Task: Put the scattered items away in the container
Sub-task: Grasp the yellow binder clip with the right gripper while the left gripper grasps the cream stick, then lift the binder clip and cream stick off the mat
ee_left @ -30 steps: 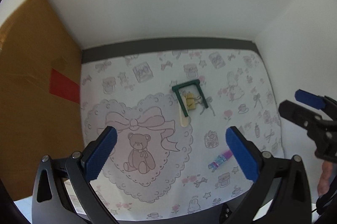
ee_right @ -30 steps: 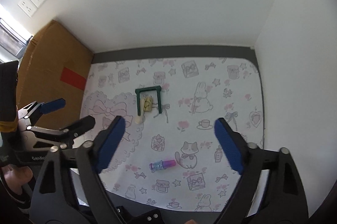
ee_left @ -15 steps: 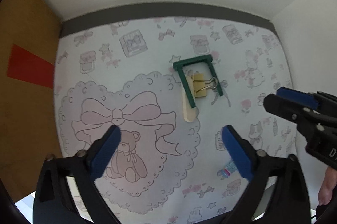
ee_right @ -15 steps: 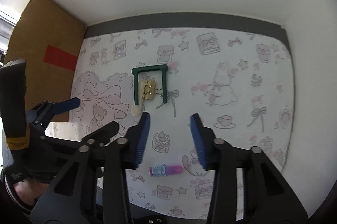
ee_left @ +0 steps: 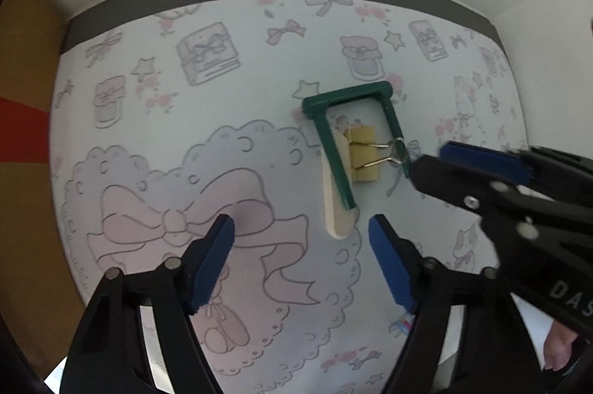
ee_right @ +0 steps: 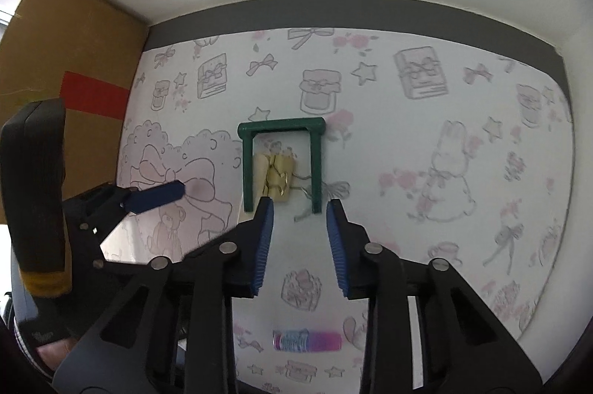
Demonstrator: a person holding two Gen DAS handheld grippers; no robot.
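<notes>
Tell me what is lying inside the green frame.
Inside the green frame lies a yellow binder clip, its wire handles reaching the frame's right bar. A pale wooden stick runs under the left bar; how far it continues beneath is hidden.

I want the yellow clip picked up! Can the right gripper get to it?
Probably yes. The right gripper hangs just short of the yellow clip, jaws closing with nothing between them. The green frame flanks the clip, so it may crowd the fingers.

Patterned mat (ee_right: 426, 142) covers the table, dark table edge (ee_right: 370, 12) at back. Cardboard box (ee_right: 74, 34) with red tape (ee_right: 94, 93) along left edge.
</notes>
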